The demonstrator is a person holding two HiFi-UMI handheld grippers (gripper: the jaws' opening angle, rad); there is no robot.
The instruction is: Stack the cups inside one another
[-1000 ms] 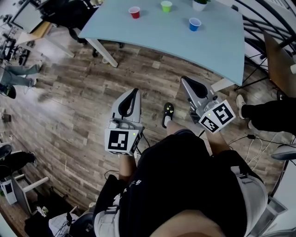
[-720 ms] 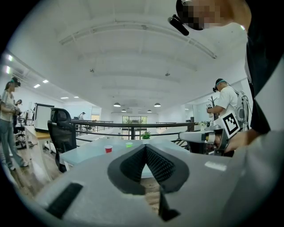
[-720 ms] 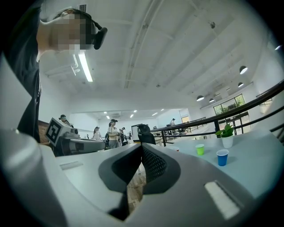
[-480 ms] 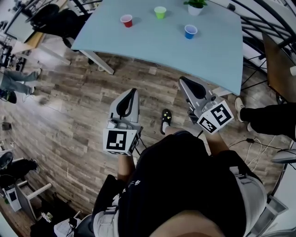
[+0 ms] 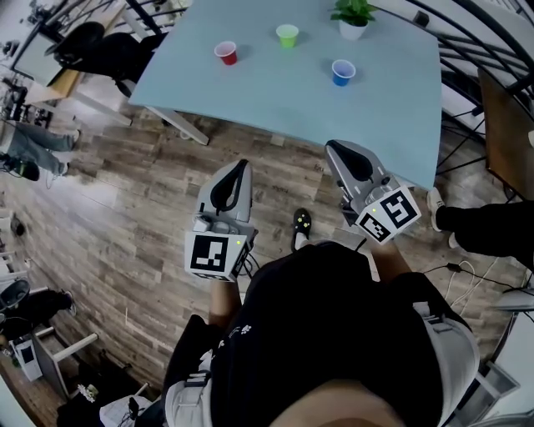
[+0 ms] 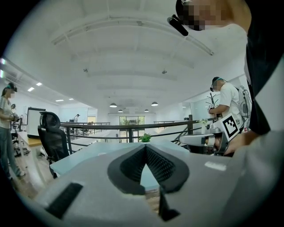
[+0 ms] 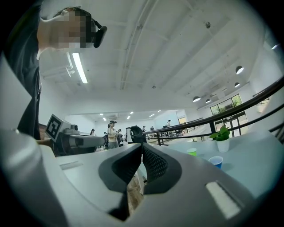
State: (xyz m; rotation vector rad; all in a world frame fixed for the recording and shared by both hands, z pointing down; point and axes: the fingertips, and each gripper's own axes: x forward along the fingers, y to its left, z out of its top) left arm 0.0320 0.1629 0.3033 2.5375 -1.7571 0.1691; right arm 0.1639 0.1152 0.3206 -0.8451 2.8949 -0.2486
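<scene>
Three cups stand apart on the pale blue table [image 5: 380, 92]: a red cup [image 5: 225, 52] at the left, a green cup [image 5: 287, 35] behind the middle, a blue cup [image 5: 342, 72] at the right. My left gripper [image 5: 243, 163] hangs over the wooden floor, short of the table's near edge, shut and empty. My right gripper [image 5: 330, 146] is also shut with nothing in it, its tips near the table edge below the blue cup. The right gripper view shows the green cup [image 7: 191, 151] and the blue cup [image 7: 215, 162] ahead to the right.
A small potted plant [image 5: 353, 17] stands at the table's far edge. Black railing [image 5: 484, 42] runs behind the table at the right. A black office chair [image 5: 92, 42] sits off the table's left corner. A person's legs [image 5: 480, 221] are at the right, another person [image 5: 25, 146] at the left.
The table and cups have slid lower and nearer in the head view, with the plant coming into sight. Both grippers have moved toward the table and stay shut.
</scene>
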